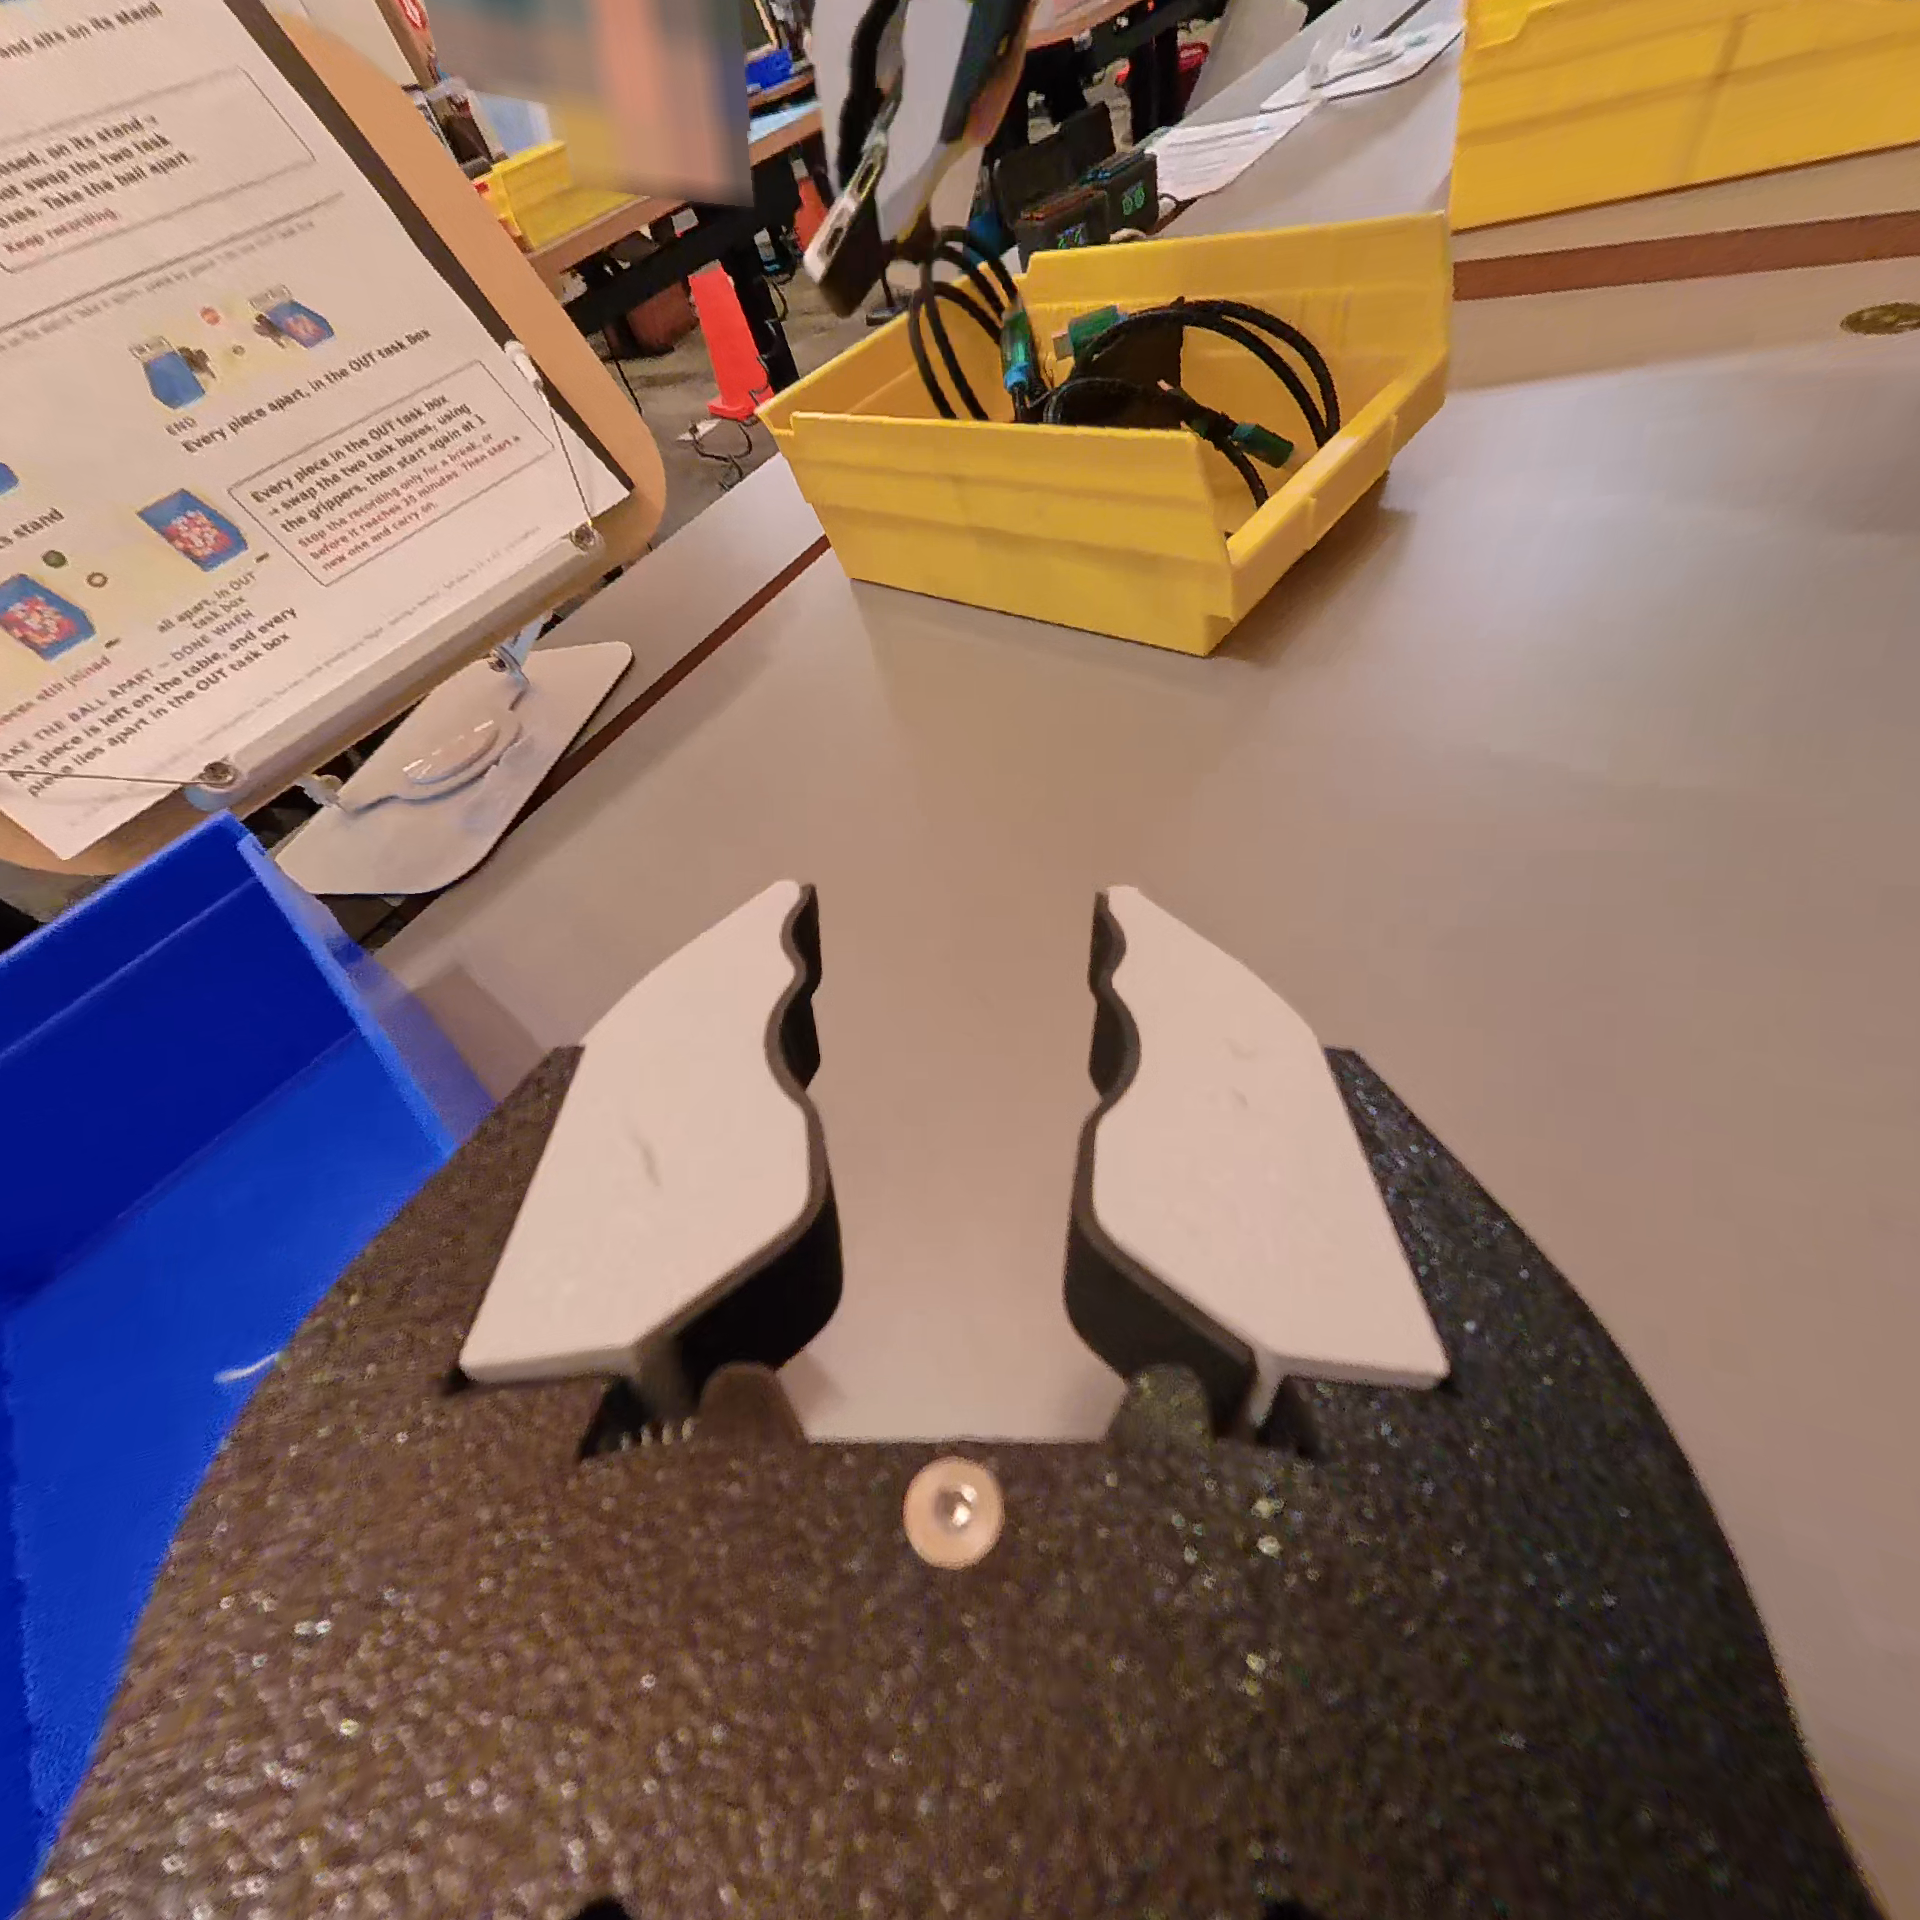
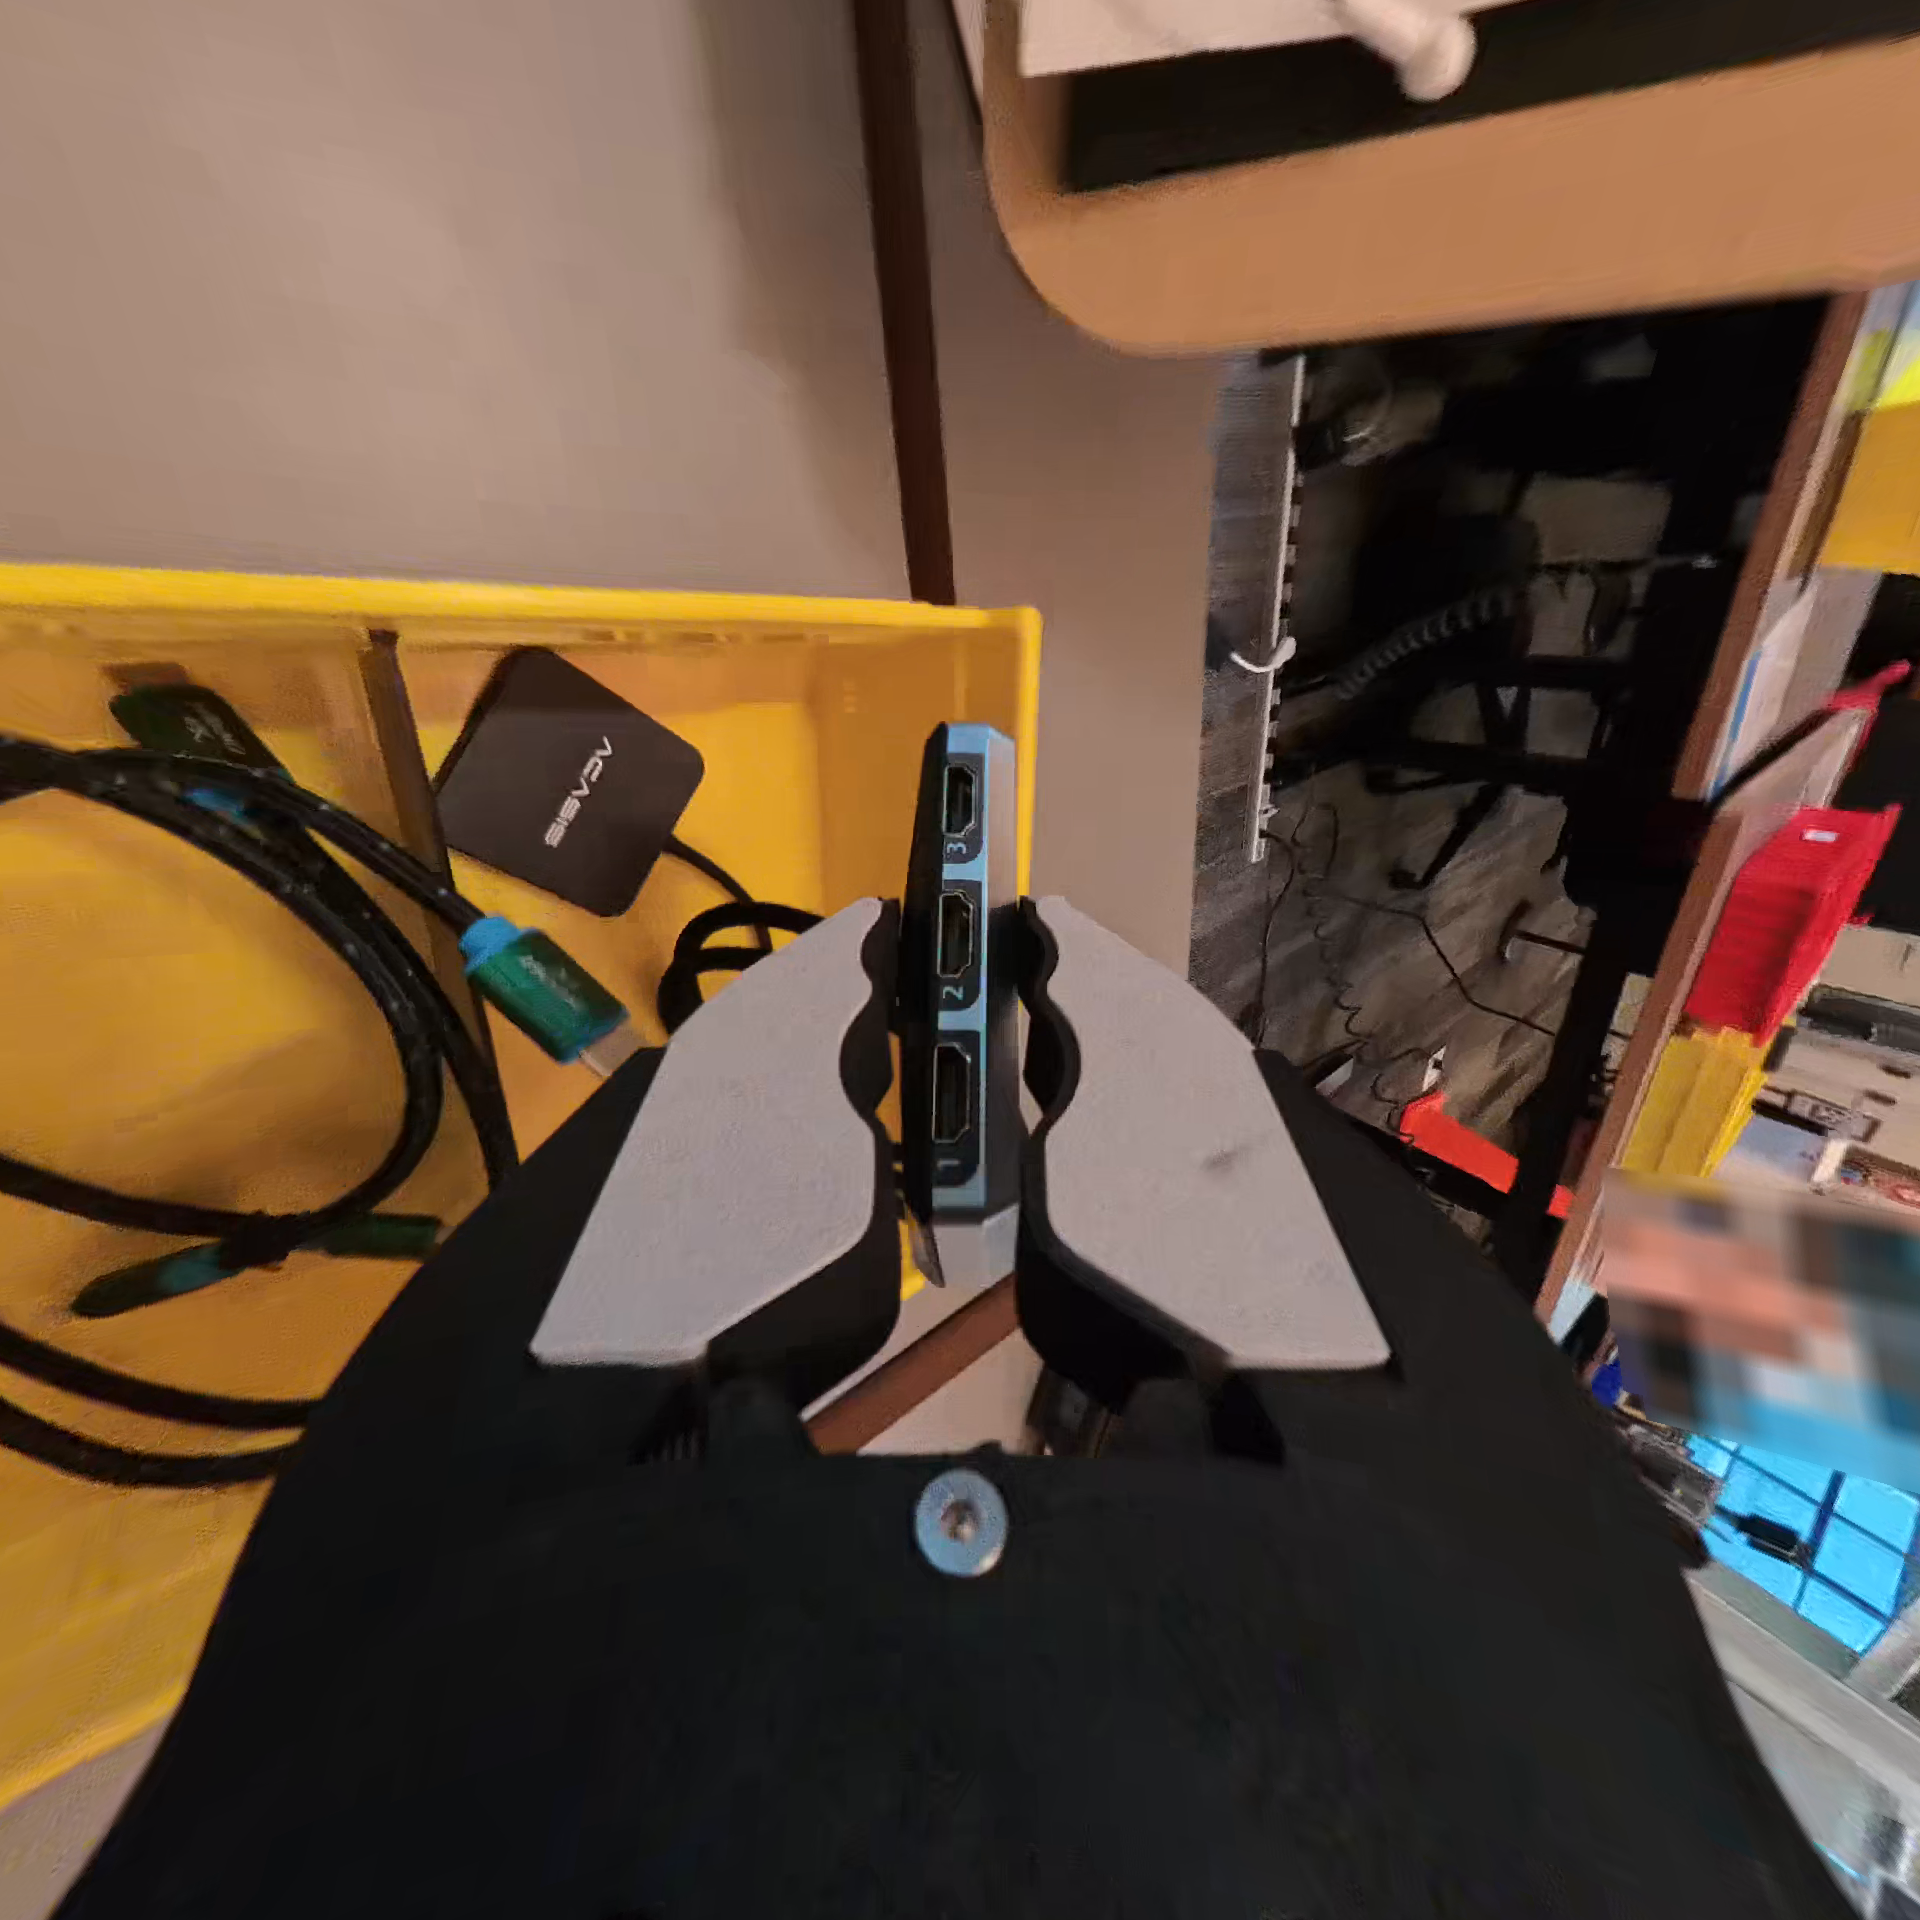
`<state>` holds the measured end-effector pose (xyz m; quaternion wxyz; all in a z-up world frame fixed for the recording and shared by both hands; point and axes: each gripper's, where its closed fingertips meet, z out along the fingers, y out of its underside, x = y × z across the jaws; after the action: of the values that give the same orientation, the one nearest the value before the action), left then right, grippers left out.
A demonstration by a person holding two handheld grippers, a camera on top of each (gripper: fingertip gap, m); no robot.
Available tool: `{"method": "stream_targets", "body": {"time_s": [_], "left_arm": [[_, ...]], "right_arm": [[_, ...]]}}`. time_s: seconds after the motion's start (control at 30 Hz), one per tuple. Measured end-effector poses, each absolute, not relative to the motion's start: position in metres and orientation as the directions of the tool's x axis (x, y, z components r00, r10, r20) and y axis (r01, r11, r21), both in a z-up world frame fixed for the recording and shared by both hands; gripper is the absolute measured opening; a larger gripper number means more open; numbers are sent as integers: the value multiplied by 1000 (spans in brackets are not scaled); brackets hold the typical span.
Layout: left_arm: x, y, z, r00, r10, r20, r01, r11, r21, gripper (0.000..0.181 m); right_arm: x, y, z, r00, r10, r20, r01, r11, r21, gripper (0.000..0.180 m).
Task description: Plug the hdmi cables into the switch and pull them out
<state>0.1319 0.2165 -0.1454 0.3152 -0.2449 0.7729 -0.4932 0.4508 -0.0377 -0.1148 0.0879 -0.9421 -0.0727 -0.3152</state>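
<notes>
My right gripper (image 2: 956, 920) is shut on a slim black and blue HDMI switch (image 2: 961, 987). It holds the switch on edge above the yellow bin (image 2: 520, 608), with three empty ports facing the camera. Black braided HDMI cables (image 2: 312, 883) with green and blue plugs (image 2: 540, 987) lie coiled in the bin. In the left wrist view the switch (image 1: 842, 249) hangs in the air over the far left of the bin (image 1: 997, 488), and the cables (image 1: 1143, 374) lie inside. My left gripper (image 1: 956, 914) is open and empty, low over the grey table (image 1: 1351, 831) in front of the bin.
A black square box (image 2: 566, 779) with a thin lead lies in the bin's corner. A blue bin (image 1: 156, 1143) stands at the left beside an instruction sheet on a stand (image 1: 260, 416). More yellow bins (image 1: 1683, 104) sit at the back right. The table's edge (image 2: 904, 312) runs close to the bin.
</notes>
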Motion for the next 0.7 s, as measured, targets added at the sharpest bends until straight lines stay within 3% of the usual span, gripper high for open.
{"method": "stream_targets", "body": {"time_s": [0.17,0.27,0.37,0.43,0.57,0.7], "left_arm": [[132,215,-154,-697,-675,-240,-83,409,-909,49],[133,215,-156,-705,-670,-234,-85,407,-910,48],[133,214,-158,-714,-664,-222,-89,400,-912,48],[132,213,-159,-721,-658,-218,-90,401,-912,48],[132,214,-158,-720,-658,-221,-83,397,-914,48],[134,210,-154,-720,-666,-196,-79,359,-930,48]], "right_arm": [[451,-24,-157,861,76,503,144,-985,-98,22],[444,-17,-176,911,-24,411,55,-982,-178,21],[433,-26,-204,957,-90,277,-50,-987,-151,33],[436,-28,-206,940,-89,329,-44,-989,-141,41],[428,-9,-176,927,-109,358,1,-956,-293,52],[419,-4,-117,887,-288,361,-67,-853,-518,69]]}}
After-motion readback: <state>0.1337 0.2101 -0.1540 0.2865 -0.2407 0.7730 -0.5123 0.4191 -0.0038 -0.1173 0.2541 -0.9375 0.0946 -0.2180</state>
